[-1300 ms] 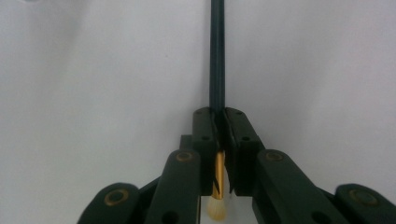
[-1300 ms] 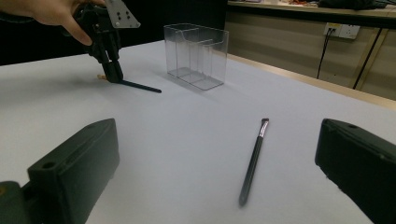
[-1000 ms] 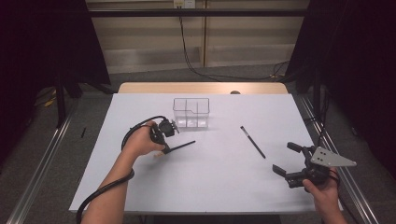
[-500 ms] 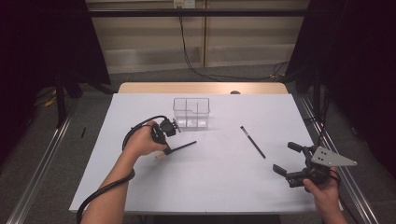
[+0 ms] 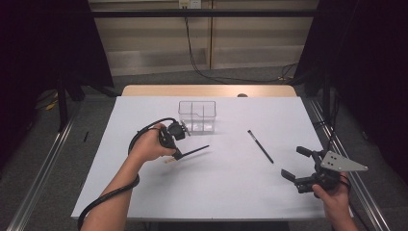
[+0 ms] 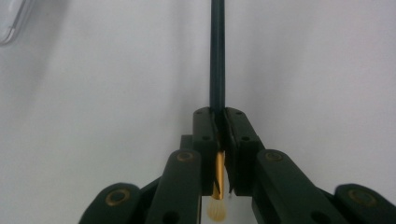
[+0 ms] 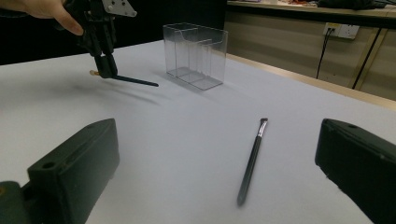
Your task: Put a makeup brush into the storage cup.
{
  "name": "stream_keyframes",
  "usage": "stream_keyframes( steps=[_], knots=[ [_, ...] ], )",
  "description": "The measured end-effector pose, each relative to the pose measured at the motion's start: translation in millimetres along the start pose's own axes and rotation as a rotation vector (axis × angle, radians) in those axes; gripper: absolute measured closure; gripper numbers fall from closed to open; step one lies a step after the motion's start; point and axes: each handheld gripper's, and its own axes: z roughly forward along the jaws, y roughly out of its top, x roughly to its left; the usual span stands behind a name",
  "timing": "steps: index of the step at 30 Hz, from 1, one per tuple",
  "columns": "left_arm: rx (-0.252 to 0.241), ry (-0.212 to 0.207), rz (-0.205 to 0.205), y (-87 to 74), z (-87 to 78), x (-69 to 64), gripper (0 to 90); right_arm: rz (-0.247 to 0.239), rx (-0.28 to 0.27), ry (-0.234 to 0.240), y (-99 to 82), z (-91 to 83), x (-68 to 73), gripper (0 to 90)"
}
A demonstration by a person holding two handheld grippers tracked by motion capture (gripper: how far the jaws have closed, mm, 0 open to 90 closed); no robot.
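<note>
My left gripper (image 5: 176, 154) is shut on a thin dark makeup brush (image 5: 192, 152) near its gold ferrule and pale bristle tip, with the long handle pointing right. In the left gripper view the brush handle (image 6: 217, 56) runs straight up from between the closed jaws (image 6: 218, 135). The right gripper view shows that brush (image 7: 135, 81) held just above the white table. A second dark brush (image 5: 260, 146) lies flat right of centre, also seen as the second brush (image 7: 251, 161). My right gripper (image 5: 297, 163) is open near the table's right front edge, holding nothing.
A clear plastic organizer with compartments (image 5: 197, 116) stands upright behind the left gripper, also seen as the organizer (image 7: 196, 55). The white table (image 5: 226, 192) ends in a wooden strip at the far side. A black cable (image 5: 103, 199) trails along the left forearm.
</note>
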Motion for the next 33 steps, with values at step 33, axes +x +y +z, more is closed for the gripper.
stream_keyframes(
  steps=[33],
  knots=[
    [-0.061, -0.078, 0.138, 34.9, -12.3, -49.3, 83.9, -0.004, 0.019, 0.024, -0.7, 2.8, 1.0, 0.0]
  ],
)
